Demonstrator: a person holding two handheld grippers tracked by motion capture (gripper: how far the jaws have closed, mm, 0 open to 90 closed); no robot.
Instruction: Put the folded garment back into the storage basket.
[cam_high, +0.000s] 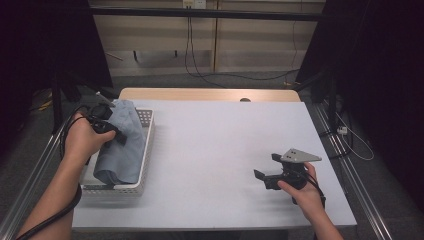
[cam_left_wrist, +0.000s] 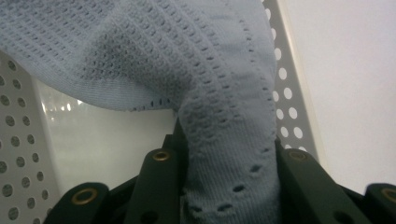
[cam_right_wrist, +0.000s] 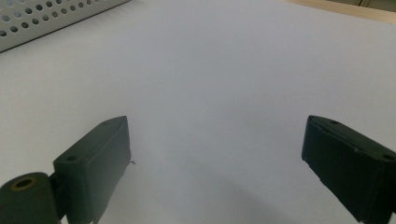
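At nine o'clock on the table (cam_high: 225, 145): a white perforated basket (cam_high: 146, 150), long axis running from six to twelve o'clock. Inside it, a pale blue knitted cloth (cam_high: 122, 145), soft and crumpled, patterned with rows of small eyelet holes; bunched into a long heap lying along the basket, far end toward twelve o'clock, near end toward six. Pinched at the upper part of the heap by the left gripper (cam_high: 112, 134), jaws clenched on a fold of the cloth (cam_left_wrist: 224, 154), fabric pressed between both black jaws and rising over the basket wall (cam_left_wrist: 289, 93). Toward four o'clock, well apart from the basket: the right gripper (cam_high: 264, 170), low over bare table, jaws released and spread wide, nothing between them, pointing toward nine o'clock.
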